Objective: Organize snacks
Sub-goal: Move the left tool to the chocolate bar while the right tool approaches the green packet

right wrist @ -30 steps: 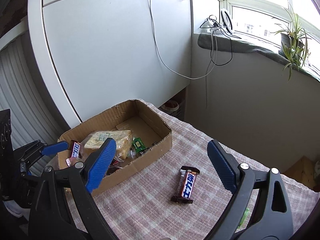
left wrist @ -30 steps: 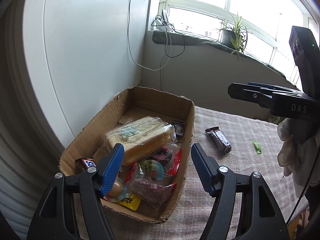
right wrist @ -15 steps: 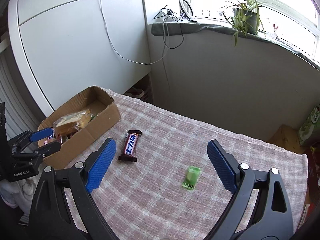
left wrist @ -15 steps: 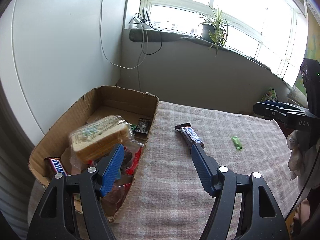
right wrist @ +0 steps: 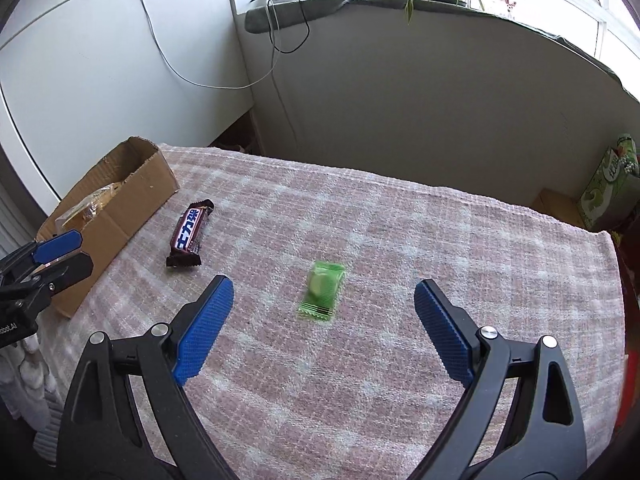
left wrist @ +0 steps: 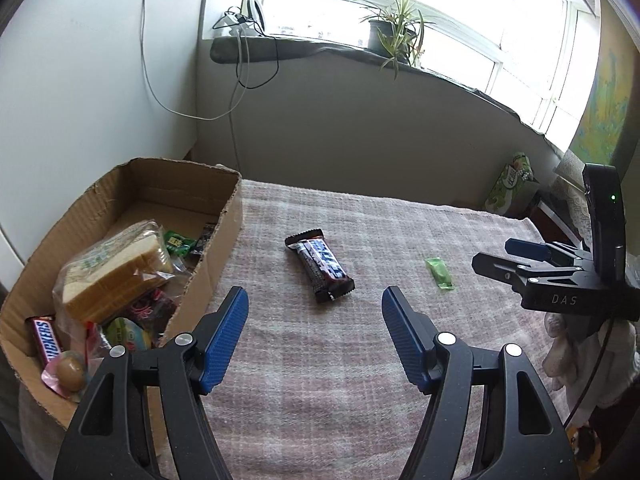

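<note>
Snacks split between box and cloth. From left wrist view: cardboard box [left wrist: 224, 216], torn along its rim, at left on checked woven pink tablecloth [left wrist: 320, 380]. Packed inside: bagged sliced bread [left wrist: 116, 268], Snickers bar [left wrist: 47, 338] against near-left wall, green wrapper [left wrist: 178, 243] toward far end, round brown sweet [left wrist: 70, 368] in clear film at near corner. On cloth right of box: glossy dark chocolate bar [left wrist: 320, 270], crimped ends, lying diagonally, far of and between blue ribbed pads of left gripper [left wrist: 314, 334]. Jaws spread wide, holding nothing. Further right: small green candy packet [left wrist: 439, 274], flat and translucent, well apart from bar. Right gripper [left wrist: 500, 260] at right edge, black frame, blue pad; jaw gap hard to judge from this angle.

From right wrist view: green candy packet [right wrist: 322, 292], square, crinkled, pale lump inside, flat on cloth, just far of and between tips of right gripper [right wrist: 324, 300], nearer left pad. Jaws wide apart, touching nothing. Chocolate bar [right wrist: 189, 233] at far left, beside box [right wrist: 132, 200]. Left gripper [right wrist: 56, 258] at left edge, over near end of box.
</note>
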Demonstrator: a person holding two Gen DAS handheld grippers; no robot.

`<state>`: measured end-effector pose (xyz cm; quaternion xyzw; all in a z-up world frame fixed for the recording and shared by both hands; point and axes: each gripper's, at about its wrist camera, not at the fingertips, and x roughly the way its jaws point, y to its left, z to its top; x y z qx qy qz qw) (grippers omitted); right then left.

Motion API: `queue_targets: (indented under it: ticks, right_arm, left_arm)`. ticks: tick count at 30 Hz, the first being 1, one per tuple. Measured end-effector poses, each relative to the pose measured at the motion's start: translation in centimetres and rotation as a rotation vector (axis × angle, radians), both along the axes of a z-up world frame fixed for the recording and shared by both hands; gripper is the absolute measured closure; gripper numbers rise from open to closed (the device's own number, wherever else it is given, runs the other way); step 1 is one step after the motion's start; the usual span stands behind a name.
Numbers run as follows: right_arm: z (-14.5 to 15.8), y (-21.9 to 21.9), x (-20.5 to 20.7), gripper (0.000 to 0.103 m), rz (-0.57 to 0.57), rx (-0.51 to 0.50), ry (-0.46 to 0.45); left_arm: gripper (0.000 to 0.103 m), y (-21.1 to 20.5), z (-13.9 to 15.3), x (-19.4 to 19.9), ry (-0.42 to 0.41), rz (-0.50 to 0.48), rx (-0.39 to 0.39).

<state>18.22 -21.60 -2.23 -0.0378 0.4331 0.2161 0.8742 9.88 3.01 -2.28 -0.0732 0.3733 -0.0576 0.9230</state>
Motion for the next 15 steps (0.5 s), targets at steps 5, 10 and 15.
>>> queue_targets:
  ticks: [5,10,15]
  right_arm:
    - [-1.2,0.3,0.6,0.019,-0.002,-0.007,0.023]
    - [-2.4,0.6,1.1,0.026,0.000,-0.020,0.051]
    - [-3.5,1.0,2.0,0.036,0.003,-0.027,0.083]
  left_arm:
    - [0.045,-1.5,-1.1,1.8,0.033,-0.016,-0.014]
    - [0.045,-2.2,-2.3,3.9,0.069,-0.002,-0.010]
    - [0.045,-2.5,-3.2,5.3,0.094,0.015,-0.011]
